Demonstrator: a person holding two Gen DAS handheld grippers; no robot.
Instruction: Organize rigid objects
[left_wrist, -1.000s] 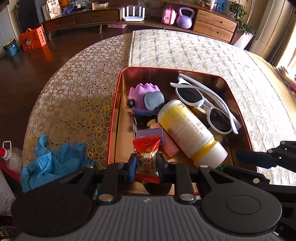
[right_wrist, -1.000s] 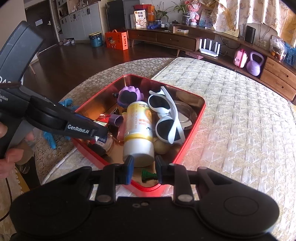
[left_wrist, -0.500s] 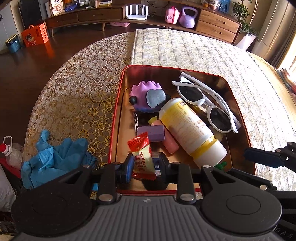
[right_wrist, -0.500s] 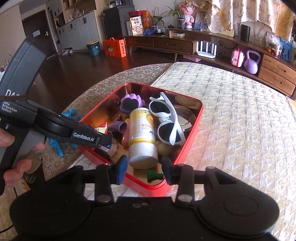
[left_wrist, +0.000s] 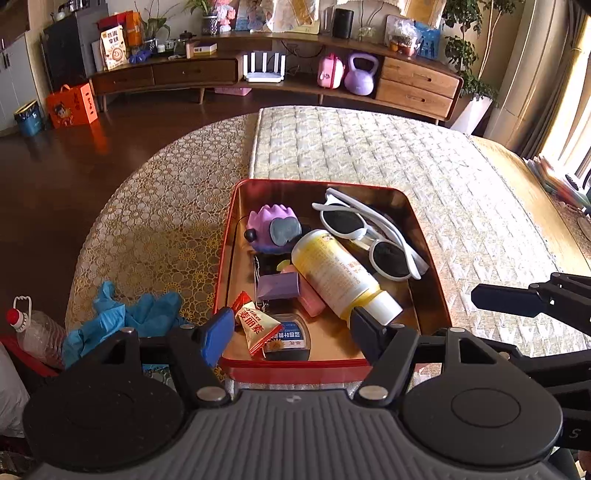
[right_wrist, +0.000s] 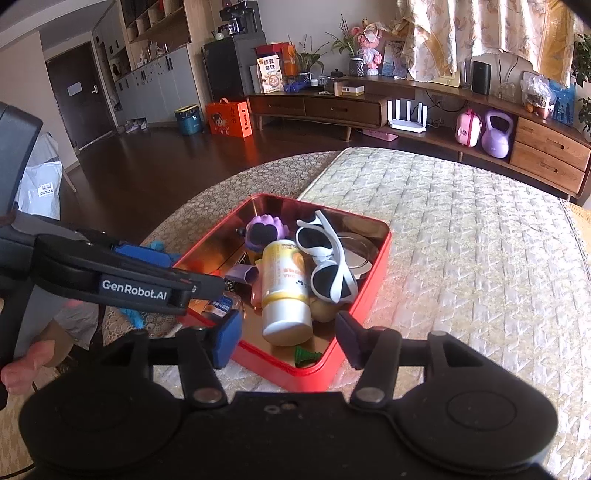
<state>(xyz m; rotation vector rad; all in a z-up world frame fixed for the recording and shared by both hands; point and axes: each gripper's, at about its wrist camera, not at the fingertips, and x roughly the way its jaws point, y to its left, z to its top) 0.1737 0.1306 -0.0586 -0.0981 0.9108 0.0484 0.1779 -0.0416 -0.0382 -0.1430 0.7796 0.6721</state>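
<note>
A red tin (left_wrist: 225, 258) on the table holds a yellow bottle (left_wrist: 332, 269), white sunglasses (left_wrist: 369, 236), a purple toy (left_wrist: 271, 229) and small pieces. A red candy packet (left_wrist: 255, 325) lies loose in its near end, leaning on a round blue-labelled box (left_wrist: 291, 336). My left gripper (left_wrist: 291, 332) hovers above it with jaws opening, pads clear of the packet. My right gripper (right_wrist: 288, 338) hangs over the tin's (right_wrist: 369, 280) near corner, jaws opening too. A green chess piece (right_wrist: 304, 356) lies free on the floor below it.
Blue gloves (left_wrist: 122, 321) and a plastic bottle (left_wrist: 33, 332) sit left of the tin near the table's edge. A quilted mat (left_wrist: 406, 166) stretches right and beyond. A person's hand (right_wrist: 22, 365) holds the left gripper's handle.
Both grippers opened wide and drew up and back. The left one let the candy packet go into the tin. The green piece, earlier between the right fingers, lies in the tin's corner.
</note>
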